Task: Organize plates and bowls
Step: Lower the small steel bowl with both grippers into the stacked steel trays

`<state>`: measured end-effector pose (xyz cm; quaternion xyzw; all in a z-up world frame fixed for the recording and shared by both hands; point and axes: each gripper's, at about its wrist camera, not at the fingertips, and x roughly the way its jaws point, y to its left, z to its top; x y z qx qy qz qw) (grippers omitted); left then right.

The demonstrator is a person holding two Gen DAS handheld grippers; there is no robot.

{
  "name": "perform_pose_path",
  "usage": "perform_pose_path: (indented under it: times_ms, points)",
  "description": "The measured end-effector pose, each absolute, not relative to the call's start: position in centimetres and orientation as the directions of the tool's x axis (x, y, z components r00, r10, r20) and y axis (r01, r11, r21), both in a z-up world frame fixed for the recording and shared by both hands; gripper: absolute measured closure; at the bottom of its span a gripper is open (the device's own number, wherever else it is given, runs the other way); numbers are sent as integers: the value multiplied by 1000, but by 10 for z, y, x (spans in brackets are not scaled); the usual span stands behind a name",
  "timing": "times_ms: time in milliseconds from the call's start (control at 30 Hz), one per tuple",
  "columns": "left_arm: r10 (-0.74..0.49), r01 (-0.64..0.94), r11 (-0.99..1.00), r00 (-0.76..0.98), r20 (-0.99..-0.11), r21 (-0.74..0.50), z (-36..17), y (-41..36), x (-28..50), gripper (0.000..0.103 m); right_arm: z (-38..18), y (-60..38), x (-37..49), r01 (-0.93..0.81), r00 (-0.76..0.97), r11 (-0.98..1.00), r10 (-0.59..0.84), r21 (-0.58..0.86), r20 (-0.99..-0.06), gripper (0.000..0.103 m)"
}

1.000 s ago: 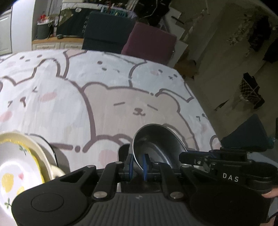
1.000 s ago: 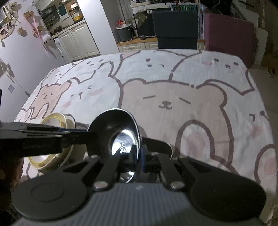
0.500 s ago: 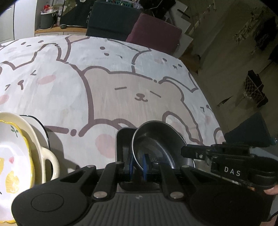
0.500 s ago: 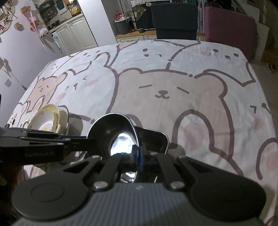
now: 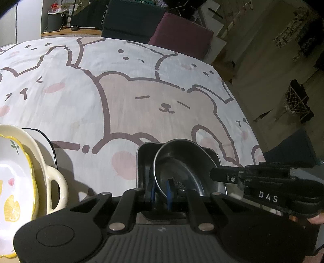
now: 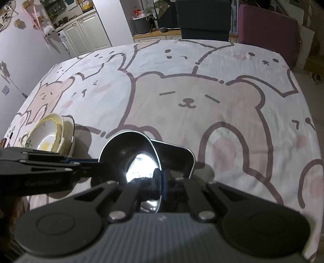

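A steel bowl (image 5: 182,163) hangs tipped inside a dark square dish (image 5: 142,161) near the table's front edge. I cannot tell whether the bowl rests on the dish. My left gripper (image 5: 161,190) is shut on the bowl's near rim, one blue pad inside and one outside. My right gripper (image 6: 161,180) is shut on the opposite rim of the same bowl (image 6: 129,153). In the left wrist view the right gripper (image 5: 216,174) reaches in from the right. In the right wrist view the left gripper (image 6: 99,163) reaches in from the left. The dish (image 6: 180,157) shows behind the bowl.
A stack of ceramic dishes stands to the left: a yellow-rimmed lemon bowl (image 5: 14,182) in a cream handled dish (image 5: 52,180) on a black-rimmed plate (image 5: 45,137). The bear-print tablecloth (image 6: 202,97) stretches beyond. Chairs (image 6: 204,18) stand at the far edge, and floor lies to the right.
Both views have shifted a little, and more of the dark square dish now shows around the bowl. Both grips on the bowl's rim are unchanged.
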<state>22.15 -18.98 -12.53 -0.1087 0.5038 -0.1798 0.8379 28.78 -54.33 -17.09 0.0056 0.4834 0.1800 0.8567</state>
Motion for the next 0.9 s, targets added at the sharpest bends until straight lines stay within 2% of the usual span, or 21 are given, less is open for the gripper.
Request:
perform_pose_path:
  times_ms: [900]
  points:
    - [-386, 210, 922, 415, -824, -326, -133, -195, 223, 86, -182, -535, 302, -296, 442, 942, 282, 158, -852, 97]
